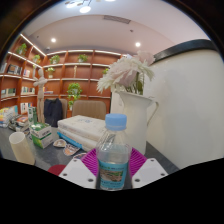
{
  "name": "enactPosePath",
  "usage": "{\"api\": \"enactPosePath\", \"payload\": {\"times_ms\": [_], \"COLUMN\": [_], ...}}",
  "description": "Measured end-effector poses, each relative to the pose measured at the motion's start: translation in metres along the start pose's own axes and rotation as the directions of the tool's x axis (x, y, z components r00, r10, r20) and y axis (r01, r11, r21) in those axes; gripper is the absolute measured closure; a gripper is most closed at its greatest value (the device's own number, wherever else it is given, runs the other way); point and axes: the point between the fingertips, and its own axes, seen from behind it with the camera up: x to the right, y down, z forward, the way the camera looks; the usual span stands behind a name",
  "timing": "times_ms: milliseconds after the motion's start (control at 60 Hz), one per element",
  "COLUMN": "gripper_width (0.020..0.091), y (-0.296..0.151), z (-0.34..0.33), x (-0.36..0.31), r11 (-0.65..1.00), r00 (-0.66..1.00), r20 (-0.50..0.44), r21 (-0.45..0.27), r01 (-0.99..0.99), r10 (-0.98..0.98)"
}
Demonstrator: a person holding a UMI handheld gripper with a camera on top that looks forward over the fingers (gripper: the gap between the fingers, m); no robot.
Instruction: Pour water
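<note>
Gripper view: your gripper (113, 172) has the water bottle (113, 155) between its two fingers, and both magenta pads (91, 160) look pressed against the bottle's sides, so you appear to be clamped on it around the lower body. The bottle stands upright, close ahead of the camera, with its pale blue screw cap (116, 121) on top. From this angle you can't see whether its base rests on the table (55, 160) or hangs just above it.

The bottle is clear thin plastic, round, narrowing to a ribbed neck under the cap. Judge it as fairly light but soft-walled: squeeze hard and it will dent, and the smooth wall may slip in the pads once you tilt it. The mid-body, where the wall is straight, is the best hold; the neck is too narrow. With the cap seemingly still on, no water will pour until it is off.

Beyond the bottle, toward the table's far edge, lies a flat white box (82, 128) with rounded corners. Toward the table's left edge stands a pale cup (21, 147), matte and slightly tapered, probably your target. Near it sits a small green-and-white carton (42, 136). Right of the bottle a glossy white vase (143, 112) holds soft white flowers (124, 72); it looks fragile, so swing wide of it. Wooden shelves (70, 72) line the back wall.
</note>
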Motion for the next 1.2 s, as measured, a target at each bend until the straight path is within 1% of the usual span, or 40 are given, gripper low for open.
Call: {"api": "enactPosePath", "payload": {"times_ms": [17, 67, 83, 100, 200, 300, 383, 433, 450, 467, 550, 567, 600, 700, 800, 950, 1033, 1133, 1200], "gripper_width": [0.077, 0.0765, 0.08, 0.08, 0.0801, 0.0802, 0.0802, 0.0801, 0.0801, 0.0799, 0.0803, 0.0802, 0.0803, 0.0802, 0.0802, 0.0804, 0.0804, 0.0802, 0.0799], "y": [0.0, -0.002, -0.009, -0.002, -0.004, -0.005, -0.017, -0.026, -0.035, -0.028, -0.037, -0.046, -0.048, -0.047, -0.051, -0.062, -0.07, -0.08, -0.084], "z": [0.0, -0.001, 0.003, -0.002, -0.003, -0.007, -0.016, -0.022, -0.033, -0.022, -0.021, -0.029, -0.03, -0.022, -0.027, -0.023, -0.025, -0.024, -0.024], "x": [-0.001, 0.001, 0.002, -0.003, -0.006, -0.017, -0.033, -0.047, -0.052, -0.068, -0.101, -0.1, -0.116, -0.139, -0.156, -0.175, -0.179, -0.19, -0.195], "r11": [1.0, 1.0, 0.999, 0.999, 0.997, 0.99, 0.959, 0.92, 0.901, 0.881, 0.743, 0.713, 0.651, 0.441, 0.21, -0.112, -0.271, -0.432, -0.493], "r00": [1.0, 1.0, 0.999, 0.999, 0.997, 0.99, 0.957, 0.916, 0.897, 0.878, 0.743, 0.711, 0.652, 0.442, 0.215, -0.096, -0.251, -0.403, -0.459], "r20": [0.002, 0.002, 0.002, -0.002, 0.003, 0.037, 0.071, 0.086, 0.091, 0.085, 0.065, 0.068, 0.05, 0.029, -0.021, -0.115, -0.167, -0.236, -0.264], "r21": [0.001, 0.008, 0.008, 0.012, 0.011, 0.004, 0.026, 0.058, 0.066, 0.08, 0.133, 0.142, 0.151, 0.156, 0.142, 0.14, 0.114, 0.09, 0.077], "r01": [0.008, 0.028, 0.036, 0.036, 0.072, 0.14, 0.281, 0.388, 0.429, 0.466, 0.656, 0.687, 0.744, 0.884, 0.967, 0.984, 0.956, 0.897, 0.867], "r10": [-0.008, -0.028, -0.036, -0.036, -0.072, -0.14, -0.283, -0.392, -0.433, -0.472, -0.667, -0.699, -0.756, -0.896, -0.976, -0.989, -0.953, -0.884, -0.848]}}
